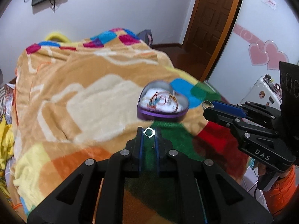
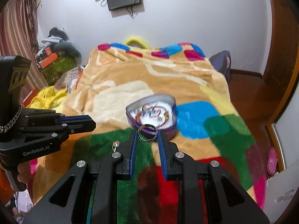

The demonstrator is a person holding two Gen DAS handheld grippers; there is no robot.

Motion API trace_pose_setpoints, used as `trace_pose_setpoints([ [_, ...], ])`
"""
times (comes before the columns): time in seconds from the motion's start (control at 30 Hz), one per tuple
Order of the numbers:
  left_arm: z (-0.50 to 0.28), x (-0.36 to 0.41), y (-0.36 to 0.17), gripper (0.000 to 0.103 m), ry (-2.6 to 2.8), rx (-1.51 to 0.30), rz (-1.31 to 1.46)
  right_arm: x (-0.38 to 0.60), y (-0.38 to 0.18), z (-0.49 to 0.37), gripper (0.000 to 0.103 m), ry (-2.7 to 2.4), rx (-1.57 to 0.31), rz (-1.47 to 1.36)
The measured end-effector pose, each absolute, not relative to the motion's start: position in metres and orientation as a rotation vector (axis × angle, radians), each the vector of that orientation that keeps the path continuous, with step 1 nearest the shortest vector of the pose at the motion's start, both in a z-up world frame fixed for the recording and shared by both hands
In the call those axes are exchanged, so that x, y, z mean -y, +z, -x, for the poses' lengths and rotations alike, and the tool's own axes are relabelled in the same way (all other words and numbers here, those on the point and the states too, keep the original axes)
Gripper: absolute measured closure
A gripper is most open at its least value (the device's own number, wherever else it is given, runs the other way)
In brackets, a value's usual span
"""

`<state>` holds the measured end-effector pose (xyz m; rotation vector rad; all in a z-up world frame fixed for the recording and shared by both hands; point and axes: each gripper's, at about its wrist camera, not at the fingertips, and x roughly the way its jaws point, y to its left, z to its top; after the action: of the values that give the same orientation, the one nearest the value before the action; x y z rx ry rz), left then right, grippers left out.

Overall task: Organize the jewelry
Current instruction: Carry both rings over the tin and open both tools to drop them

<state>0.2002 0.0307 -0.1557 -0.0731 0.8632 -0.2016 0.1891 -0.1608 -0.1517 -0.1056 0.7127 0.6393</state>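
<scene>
both level near heart tin [image 2: 152,112]: left claw [image 1: 149,133] pinching small ring [image 1: 149,132], right claw [image 2: 147,133] gripping band ring [image 2: 147,132].

One heart-shaped tin [image 2: 151,115] sits on one patterned blanket [image 2: 119,85] covering the bed. Two grippers are near the tin: the left gripper [image 1: 149,133] and the right gripper [image 2: 147,132]. Two rings show, one silver band [image 2: 148,129] between the right jaws and one small silver ring [image 1: 149,132] between the left jaws. The jewelry inside the tin is too blurred to count. Two pink heart stickers [image 1: 267,55] mark the wall beyond the tin.
</scene>
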Motion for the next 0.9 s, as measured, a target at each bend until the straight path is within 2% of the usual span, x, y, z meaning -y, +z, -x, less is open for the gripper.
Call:
trace_pose_setpoints([
  [0.47, -0.207, -0.029, -0.117, 0.094, -0.188, -0.755, 0.061, 0.162, -0.118, -0.194, 0.083, 0.630, -0.591, 0.076],
  [0.9, -0.243, -0.025, -0.130, 0.094, -0.203, -0.768, 0.064, 0.151, -0.141, -0.219, 0.083, 0.639, -0.644, 0.064],
])
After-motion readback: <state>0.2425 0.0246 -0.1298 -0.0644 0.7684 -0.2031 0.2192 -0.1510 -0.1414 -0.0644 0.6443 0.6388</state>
